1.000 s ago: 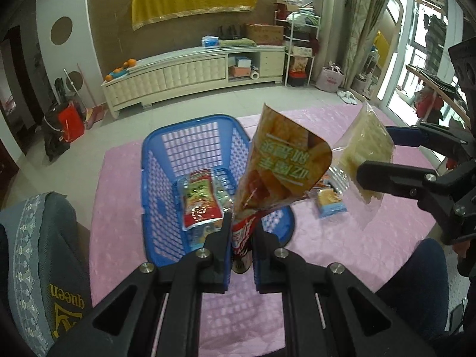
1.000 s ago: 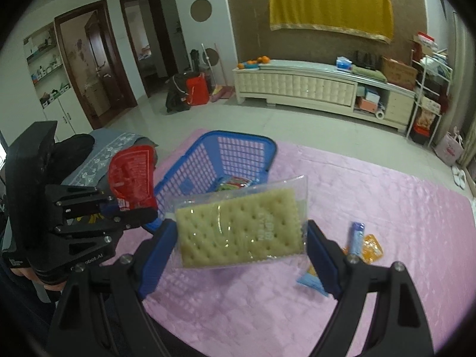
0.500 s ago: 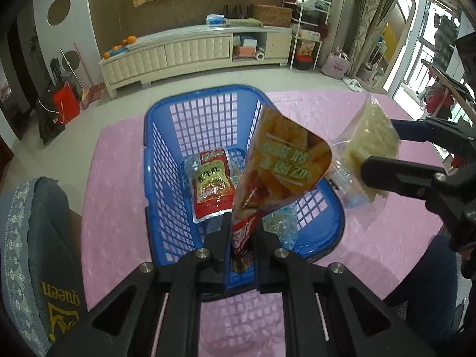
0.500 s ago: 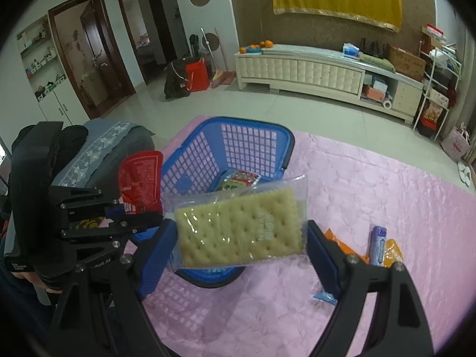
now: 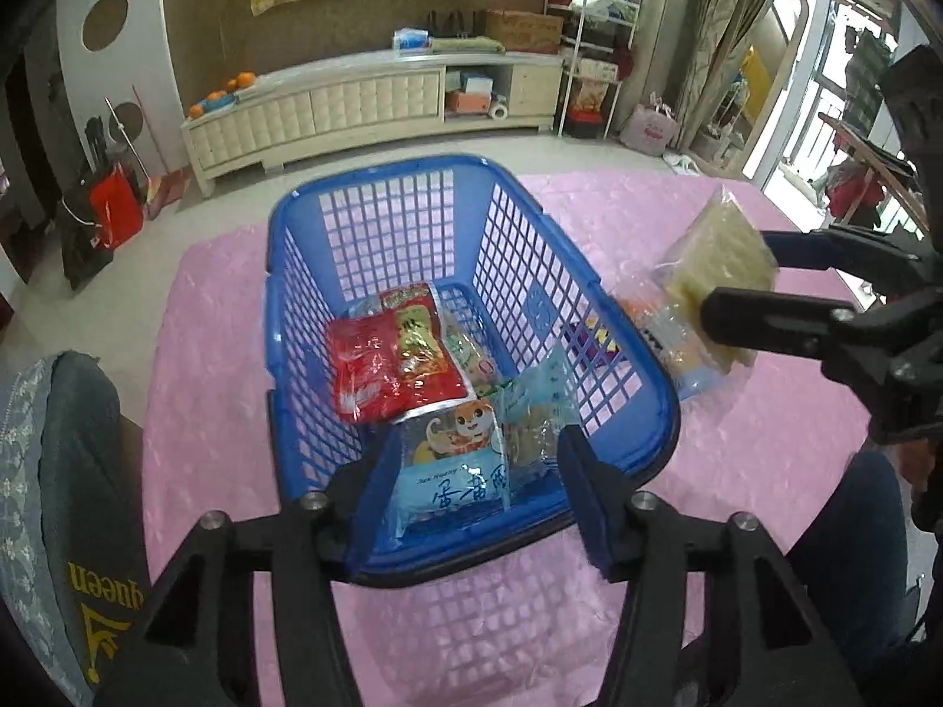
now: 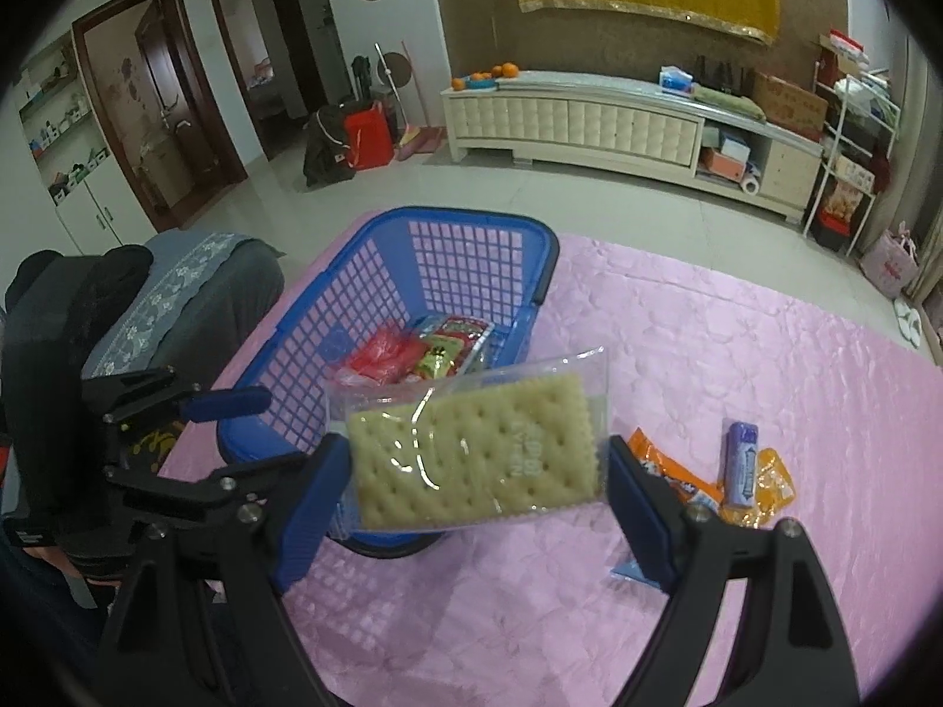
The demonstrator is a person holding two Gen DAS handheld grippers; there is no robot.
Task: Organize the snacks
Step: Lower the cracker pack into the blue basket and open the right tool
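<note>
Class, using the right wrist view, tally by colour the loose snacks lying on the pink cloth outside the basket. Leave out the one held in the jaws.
orange packets: 2
purple tube: 1
blue packet, partly hidden: 1
Total: 4

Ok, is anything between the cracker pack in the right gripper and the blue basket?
Nothing visible blocks it. The cracker pack is beside the basket, whose top is open; the open left gripper hovers over its near end.
</note>
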